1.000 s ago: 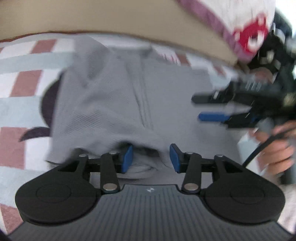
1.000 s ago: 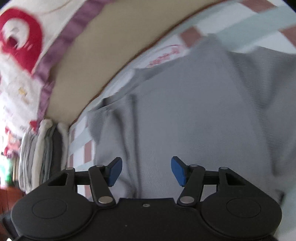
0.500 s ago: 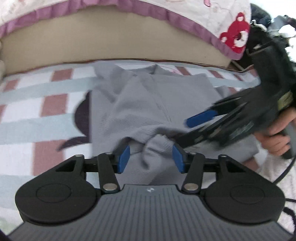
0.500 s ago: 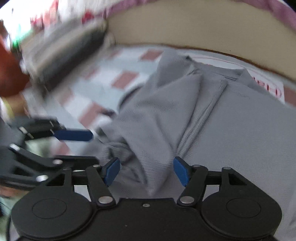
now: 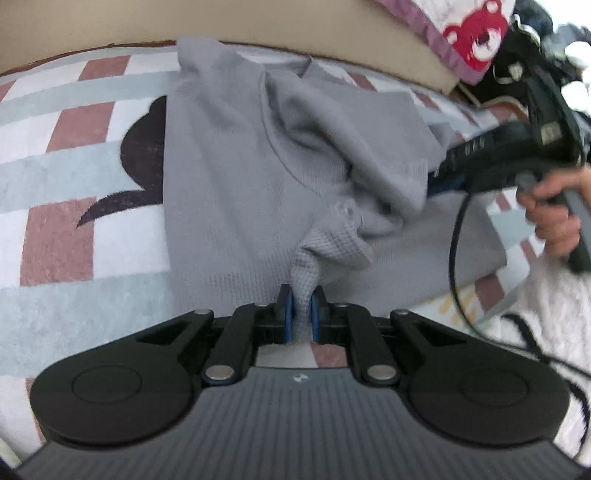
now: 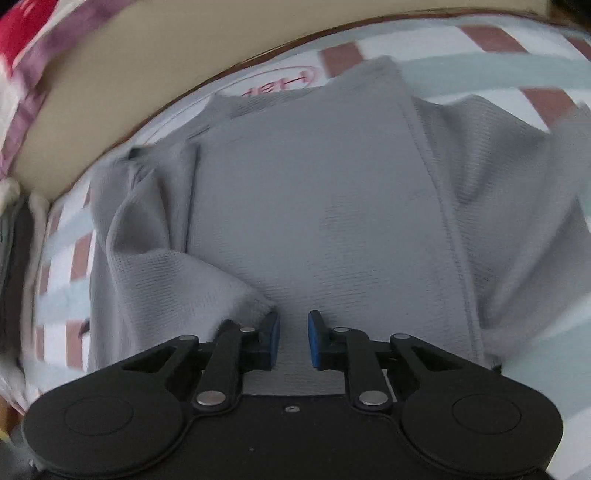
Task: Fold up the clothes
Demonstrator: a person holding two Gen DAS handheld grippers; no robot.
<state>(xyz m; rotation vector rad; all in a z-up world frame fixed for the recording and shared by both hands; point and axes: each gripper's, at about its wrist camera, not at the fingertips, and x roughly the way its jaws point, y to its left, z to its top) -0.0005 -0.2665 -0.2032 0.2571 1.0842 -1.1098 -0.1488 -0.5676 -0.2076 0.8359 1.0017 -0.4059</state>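
Left wrist view. Left tool [image 5: 301, 308]: jaws closing, blue pads pressed on a raised pinch of the grey knit garment [image 5: 240, 177]; half a second ago they stood wide with that fold loose between them. The garment lies spread on a checked rug [image 5: 66, 229] of pink, white and pale blue squares, beside a black cartoon shape in the pattern. A beige panel [image 5: 258, 26] runs along the far edge, and a quilt with a red bear print [image 5: 476, 40] hangs over it at upper right. Right tool [image 5: 439, 184]: at the right, borne by a hand [image 5: 554, 214] with a black cable trailing; its tips go in under a lifted flap of the garment. Earlier it reached lower across the cloth, one blue pad in plain sight.

Right wrist view. Right tool [image 6: 293, 339]: jaws closing, a narrow gap left, grey cloth directly beneath and between them; whether the pads grip it cannot be told. Half a second ago they were far wider. Grey knit garment [image 6: 314, 206]: fills the view, a rumpled sleeve at left, a seam running down at right. The view has swung; the left tool seen earlier is gone from it.
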